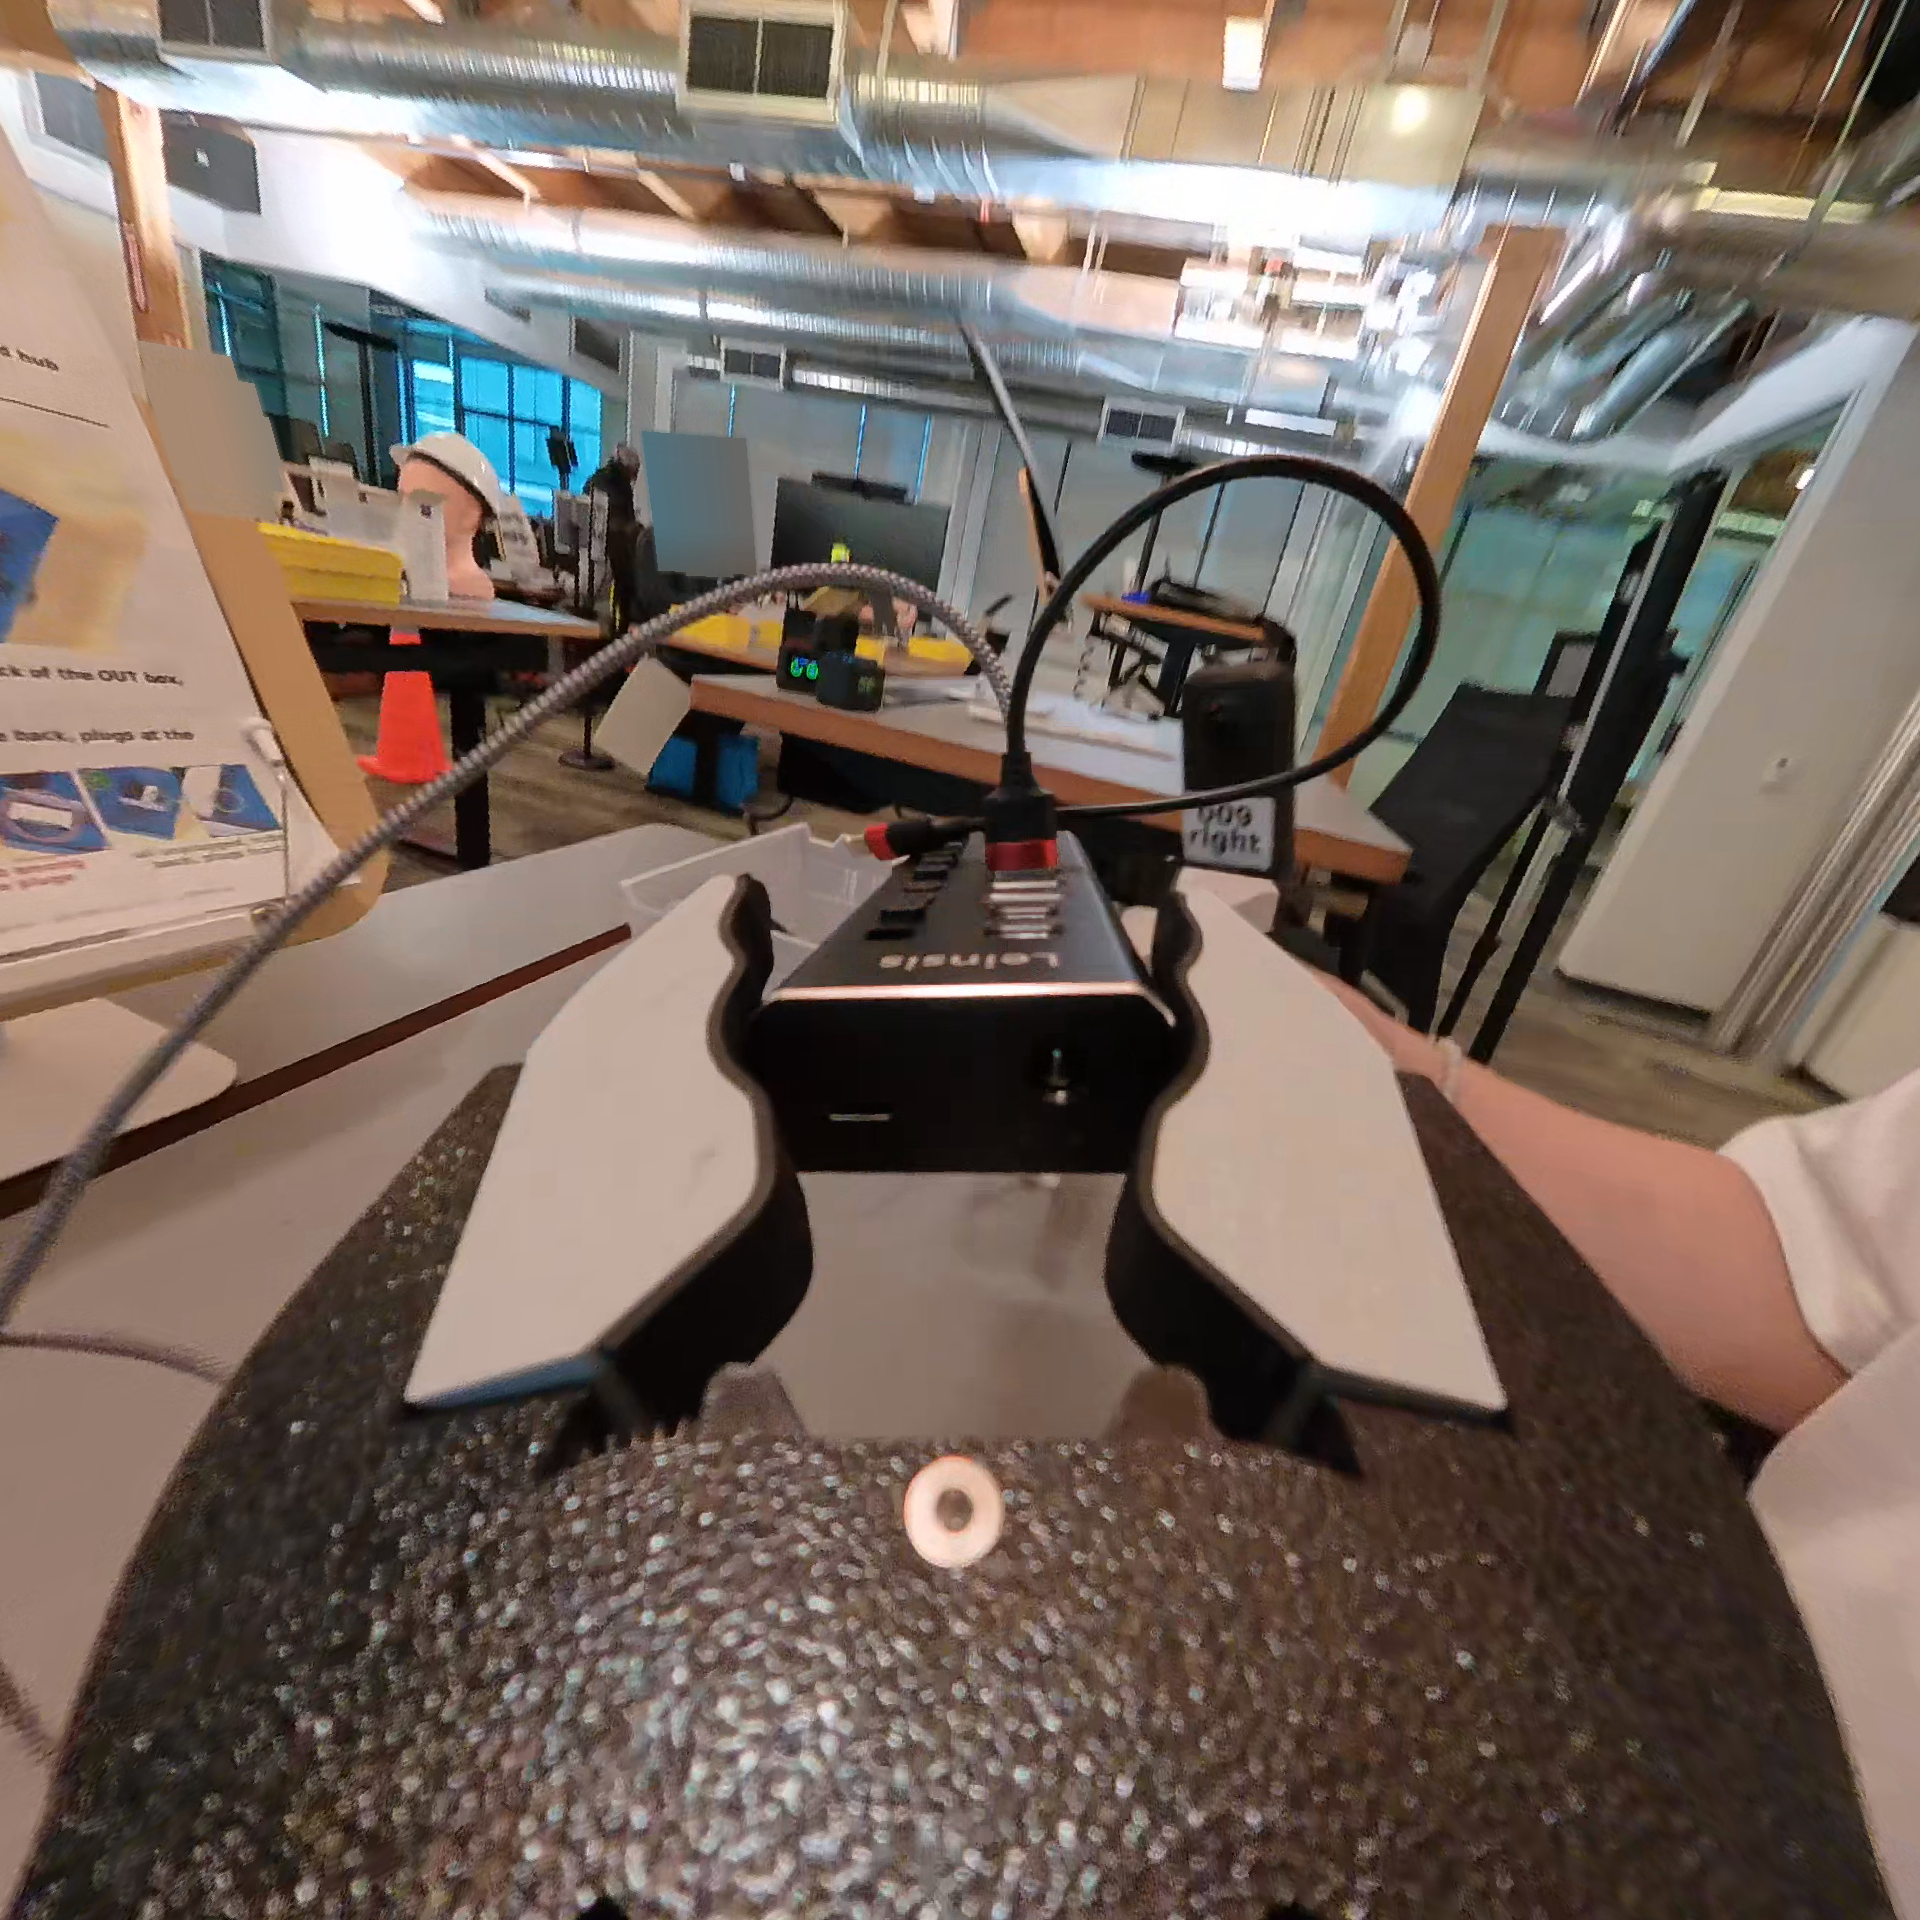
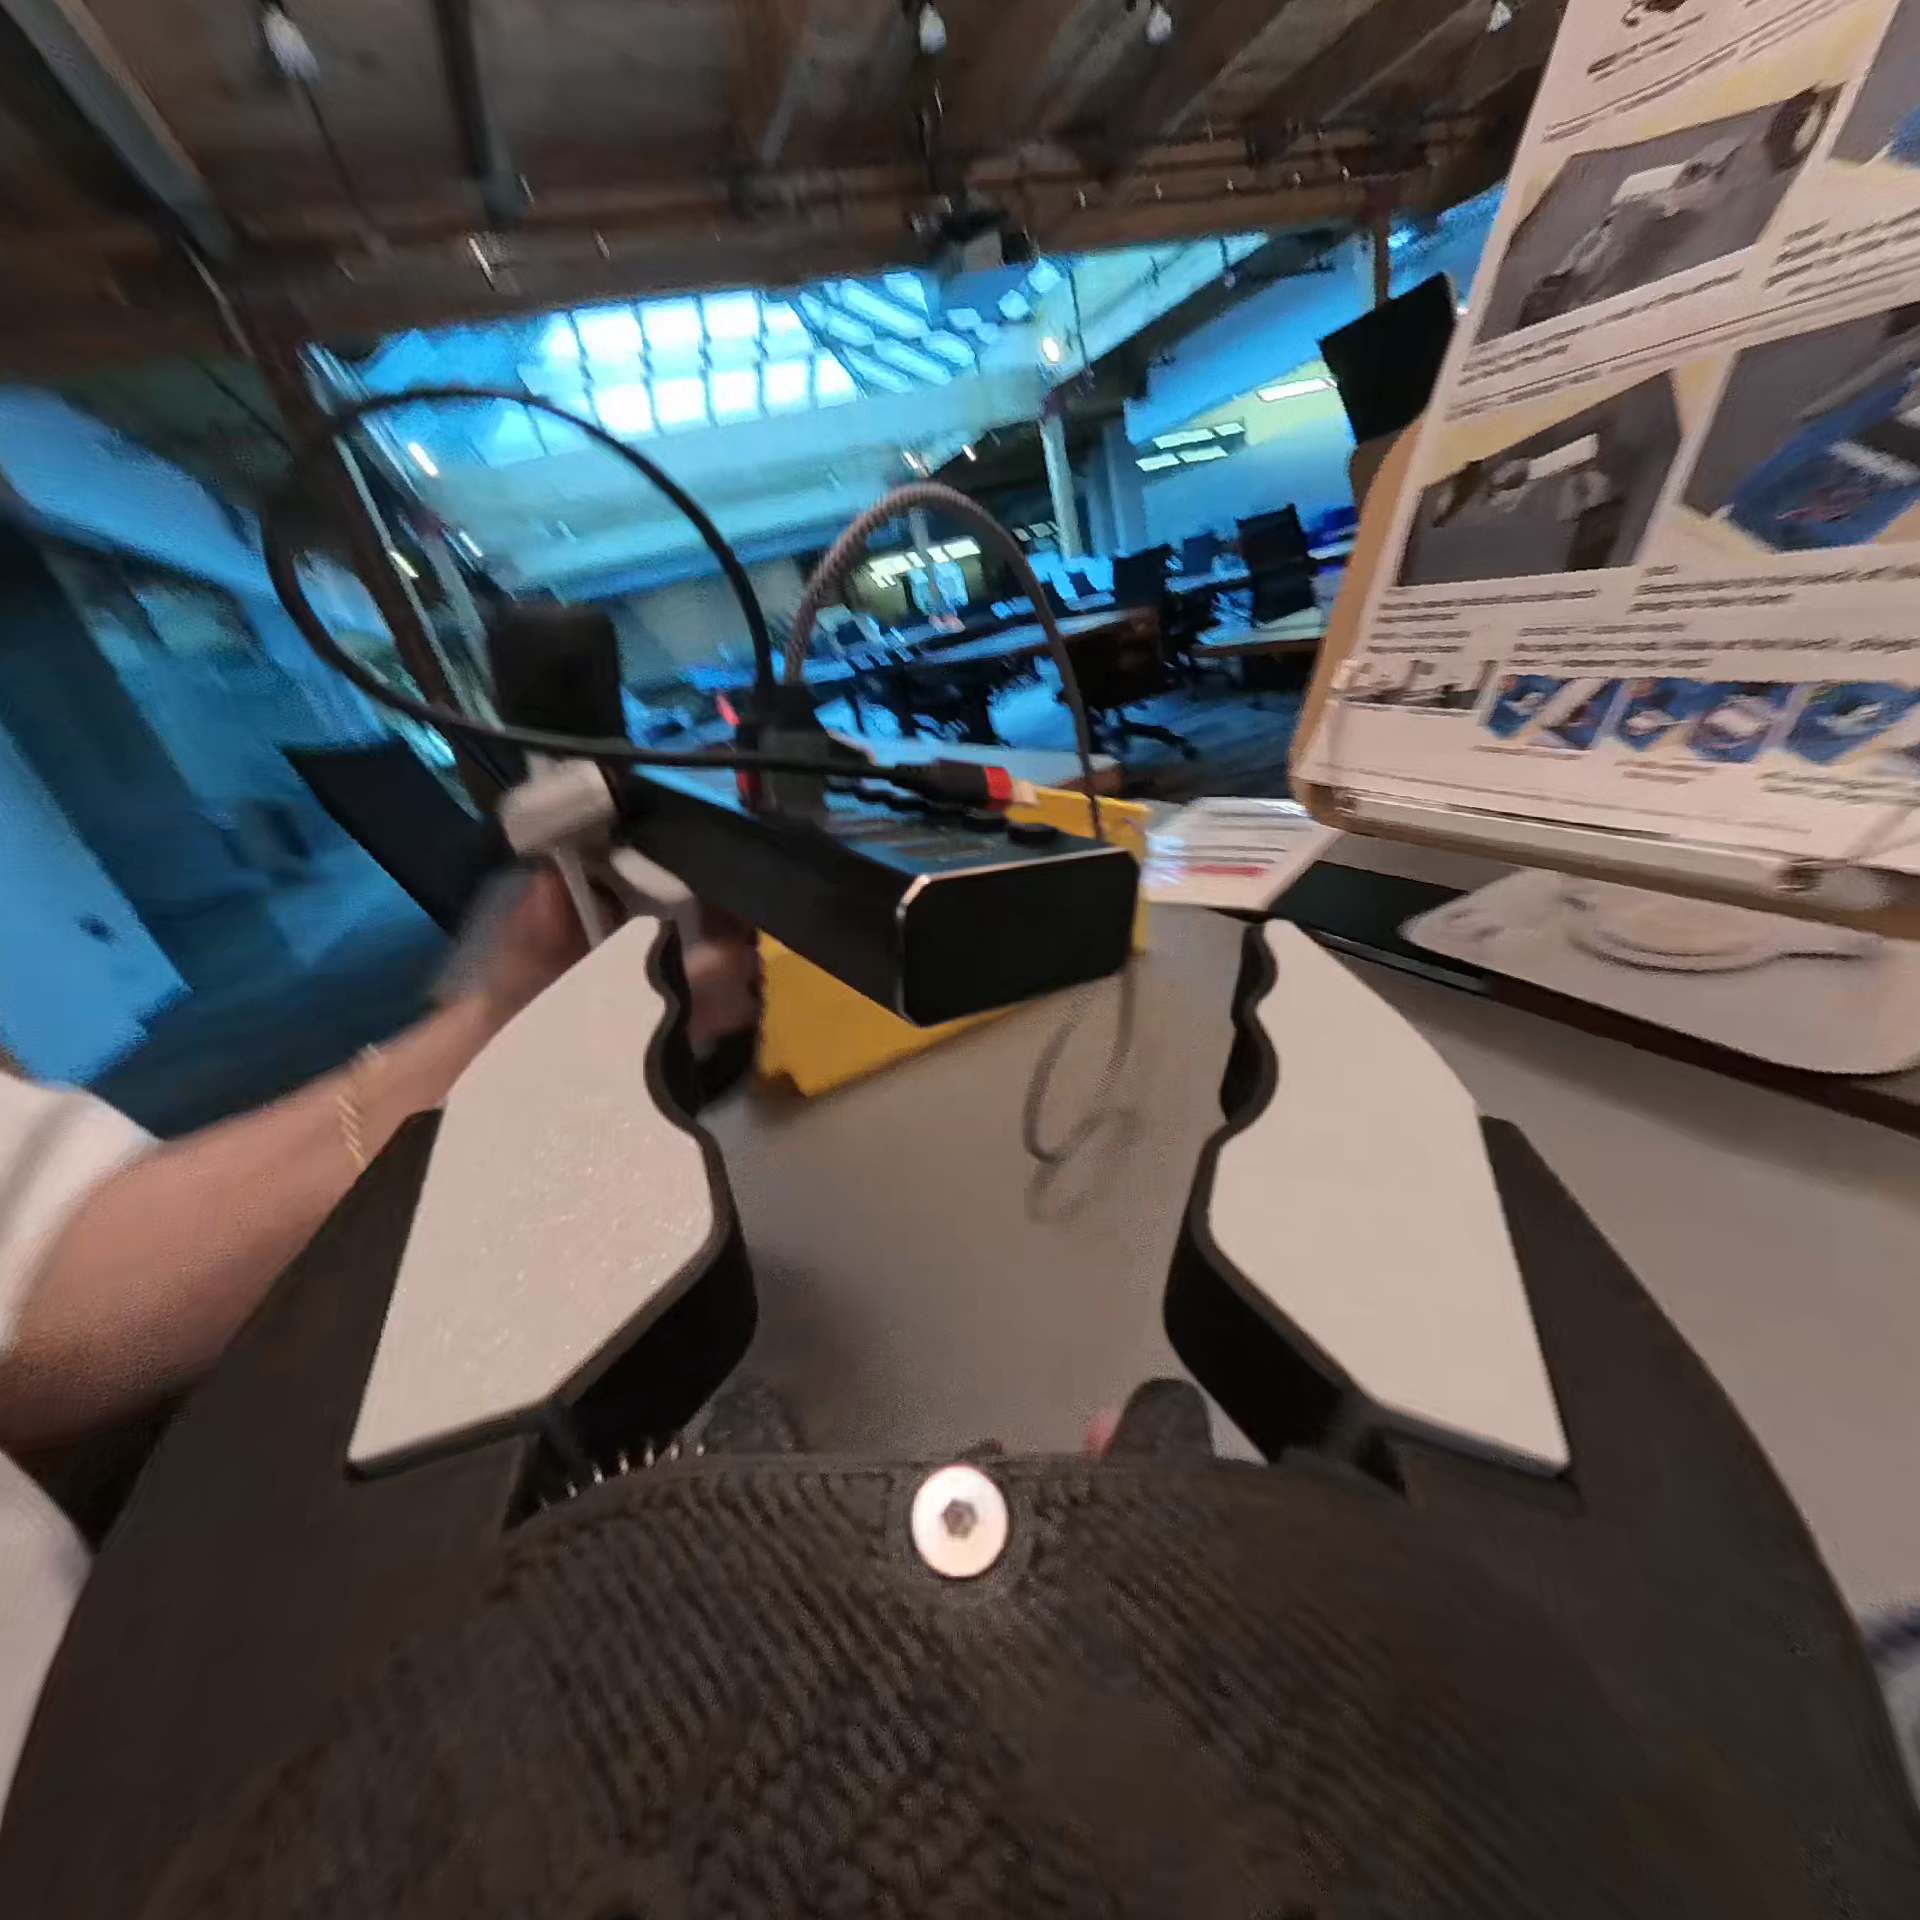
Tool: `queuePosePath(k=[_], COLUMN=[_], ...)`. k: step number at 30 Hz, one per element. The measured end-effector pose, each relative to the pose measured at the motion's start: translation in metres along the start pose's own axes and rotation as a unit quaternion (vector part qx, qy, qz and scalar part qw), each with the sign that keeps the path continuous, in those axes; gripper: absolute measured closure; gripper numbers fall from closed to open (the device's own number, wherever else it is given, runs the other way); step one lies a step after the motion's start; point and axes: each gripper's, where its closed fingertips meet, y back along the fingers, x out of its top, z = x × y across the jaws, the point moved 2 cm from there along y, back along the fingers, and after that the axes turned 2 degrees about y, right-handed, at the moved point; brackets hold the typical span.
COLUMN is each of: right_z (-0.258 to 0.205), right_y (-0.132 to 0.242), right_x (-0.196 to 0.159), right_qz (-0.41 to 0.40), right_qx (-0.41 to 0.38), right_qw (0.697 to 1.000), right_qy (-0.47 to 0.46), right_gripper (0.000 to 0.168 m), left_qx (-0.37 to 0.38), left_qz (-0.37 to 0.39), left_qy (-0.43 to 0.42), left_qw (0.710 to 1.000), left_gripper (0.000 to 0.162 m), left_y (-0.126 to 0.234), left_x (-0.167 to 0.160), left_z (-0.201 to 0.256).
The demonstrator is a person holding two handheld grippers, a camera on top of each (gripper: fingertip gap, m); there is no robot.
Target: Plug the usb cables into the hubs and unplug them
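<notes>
Hub (image 1: 961, 997) clamped in left gripper (image 1: 961, 935); instruction board (image 2: 1662, 436) beside.

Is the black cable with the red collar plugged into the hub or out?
Plugged in at one end: the black cable's red-collared plug stands upright in a port on the hub. Its other red-tipped plug hangs free above the hub.

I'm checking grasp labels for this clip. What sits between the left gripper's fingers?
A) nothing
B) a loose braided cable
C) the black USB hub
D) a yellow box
C: in the left wrist view the left gripper has its fingers closed on the end of the black USB hub, lifted clear of the table.
</notes>
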Motion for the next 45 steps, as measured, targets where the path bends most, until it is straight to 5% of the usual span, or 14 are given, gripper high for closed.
queuePosePath(k=[3,8,11,14,20,23,32,41,45], right_z=[0.003,-0.020,-0.035,-0.041,-0.054,-0.050,-0.059,-0.054,-0.023], right_y=[0.010,-0.014,-0.026,-0.031,-0.045,-0.050,-0.054,-0.048,-0.008], right_x=[-0.003,-0.034,-0.047,-0.056,-0.054,-0.050,-0.050,-0.054,-0.051], right_qz=[-0.072,-0.218,-0.228,-0.245,-0.154,-0.126,-0.112,-0.123,-0.126], right_qx=[-0.037,0.034,0.089,0.097,0.097,0.074,0.102,0.076,0.016], right_qw=[0.990,0.945,0.929,0.918,0.957,0.969,0.982,0.981,0.986], right_qy=[0.115,0.241,0.277,0.295,0.227,0.197,0.117,0.129,0.104], right_gripper=[0.059,0.065,0.094,0.106,0.107,0.107,0.107,0.103,0.095], left_qx=[0.004,-0.064,-0.106,-0.106,-0.106,-0.065,-0.083,-0.086,-0.048], left_qz=[-0.049,-0.136,-0.194,-0.242,-0.140,-0.100,-0.057,-0.050,-0.052], left_qy=[-0.033,-0.110,-0.164,-0.203,-0.158,-0.132,-0.011,-0.010,-0.028], left_qw=[0.998,0.982,0.961,0.943,0.972,0.984,0.995,0.995,0.997], left_gripper=[0.091,0.091,0.091,0.091,0.090,0.071,0.103,0.103,0.103], left_y=[0.000,-0.012,-0.018,-0.018,-0.025,-0.025,-0.020,-0.018,-0.002], left_x=[0.007,0.006,-0.005,-0.015,0.011,0.008,-0.034,-0.040,-0.028], left_z=[0.000,0.019,0.032,0.033,0.042,0.034,0.027,0.023,0.006])
